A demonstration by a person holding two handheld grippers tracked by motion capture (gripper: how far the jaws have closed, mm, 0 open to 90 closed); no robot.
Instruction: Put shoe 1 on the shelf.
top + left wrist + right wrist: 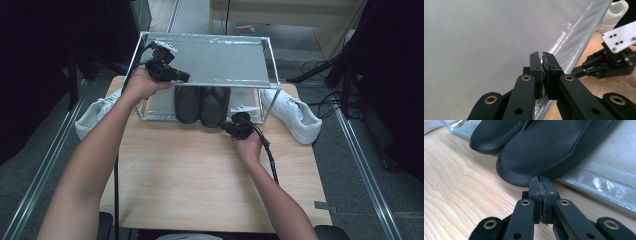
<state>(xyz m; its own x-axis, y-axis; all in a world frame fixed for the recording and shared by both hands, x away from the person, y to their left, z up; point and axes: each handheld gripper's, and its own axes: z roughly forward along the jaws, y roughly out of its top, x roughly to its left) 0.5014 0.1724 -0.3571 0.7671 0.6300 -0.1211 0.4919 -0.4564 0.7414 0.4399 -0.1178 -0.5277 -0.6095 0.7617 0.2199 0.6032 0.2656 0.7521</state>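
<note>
The left gripper (541,58) had its jaws pressed together above the grey fabric top shelf (215,60) of the metal-framed rack. The right gripper (540,181), jaws also pressed together, sat over the light wooden bench (190,170) just before the near black rubber shoe (549,147).

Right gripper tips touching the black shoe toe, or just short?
Cannot tell. In the right gripper view the shut right gripper sits right at the toe edge of the nearer black shoe, but its tips hide any gap or contact there.
</note>
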